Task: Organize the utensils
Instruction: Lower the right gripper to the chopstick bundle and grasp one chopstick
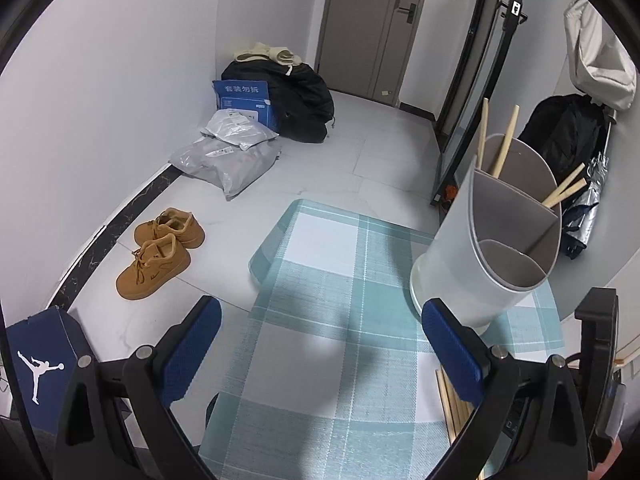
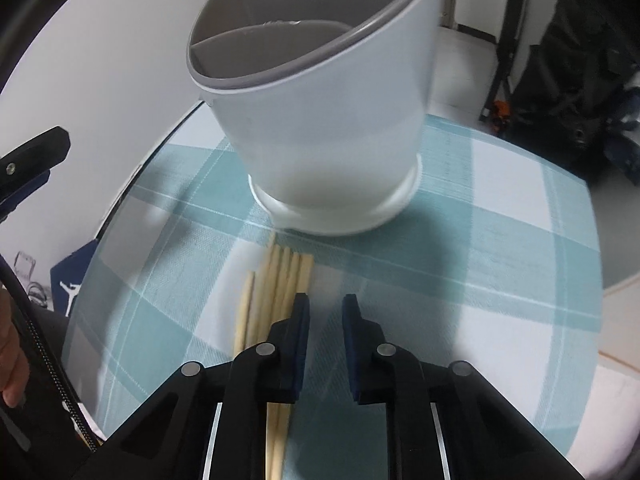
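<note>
A bundle of pale wooden chopsticks [image 2: 276, 292] lies on the teal-and-white plaid cloth [image 2: 500, 248] covering the round surface, just in front of a white plastic divided utensil holder [image 2: 320, 128] that holds four more sticks [image 1: 505, 145]. The right claw [image 2: 326, 344], narrowed but gripping nothing, sits beside the bundle. The left claw [image 1: 320, 354] gapes empty. On the floor, a navy Jumpman shoebox [image 1: 42, 364], tan sneakers [image 1: 160, 252] and a blue carton [image 1: 246, 102] with Chinese characters.

One divided holder [image 1: 496, 236] stands on one checked cloth [image 1: 320, 320], four chopsticks [image 1: 506, 142] upright inside. About six more chopsticks [image 2: 280, 280] lie bundled. On the floor: two shoes [image 1: 160, 252], two parcels [image 1: 228, 152].
</note>
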`<control>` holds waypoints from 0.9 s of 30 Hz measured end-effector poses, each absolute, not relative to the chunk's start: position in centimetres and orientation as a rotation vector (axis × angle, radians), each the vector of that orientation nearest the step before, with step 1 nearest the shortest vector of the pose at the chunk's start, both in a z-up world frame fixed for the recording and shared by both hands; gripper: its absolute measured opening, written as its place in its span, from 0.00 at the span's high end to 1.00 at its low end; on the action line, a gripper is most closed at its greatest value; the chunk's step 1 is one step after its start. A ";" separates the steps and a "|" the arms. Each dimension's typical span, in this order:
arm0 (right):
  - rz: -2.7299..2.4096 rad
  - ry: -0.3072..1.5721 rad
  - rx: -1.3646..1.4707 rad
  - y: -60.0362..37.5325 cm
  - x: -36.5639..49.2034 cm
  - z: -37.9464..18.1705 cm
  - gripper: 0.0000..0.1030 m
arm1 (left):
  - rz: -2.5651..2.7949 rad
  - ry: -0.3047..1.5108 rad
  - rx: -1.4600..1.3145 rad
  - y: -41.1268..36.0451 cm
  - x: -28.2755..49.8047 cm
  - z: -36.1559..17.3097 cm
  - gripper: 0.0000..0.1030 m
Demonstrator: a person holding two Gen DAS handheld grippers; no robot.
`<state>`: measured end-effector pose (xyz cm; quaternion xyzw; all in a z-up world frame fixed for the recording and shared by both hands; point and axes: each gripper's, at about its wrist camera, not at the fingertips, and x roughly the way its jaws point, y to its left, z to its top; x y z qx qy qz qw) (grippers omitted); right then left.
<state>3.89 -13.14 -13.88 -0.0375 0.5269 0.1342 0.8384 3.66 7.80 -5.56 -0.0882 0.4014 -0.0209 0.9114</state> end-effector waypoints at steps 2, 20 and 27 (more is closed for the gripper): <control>0.287 1.108 -0.085 -12.9 4.3 -13.9 0.85 | -0.039 0.832 -0.182 7.9 3.8 -5.7 0.04; 0.272 1.133 -0.112 -11.8 5.1 -14.1 0.94 | -0.044 0.829 -0.194 8.2 3.7 -5.5 0.04; 0.258 1.148 -0.076 -12.5 5.4 -13.9 0.95 | -0.046 0.829 -0.191 8.0 3.7 -5.4 0.04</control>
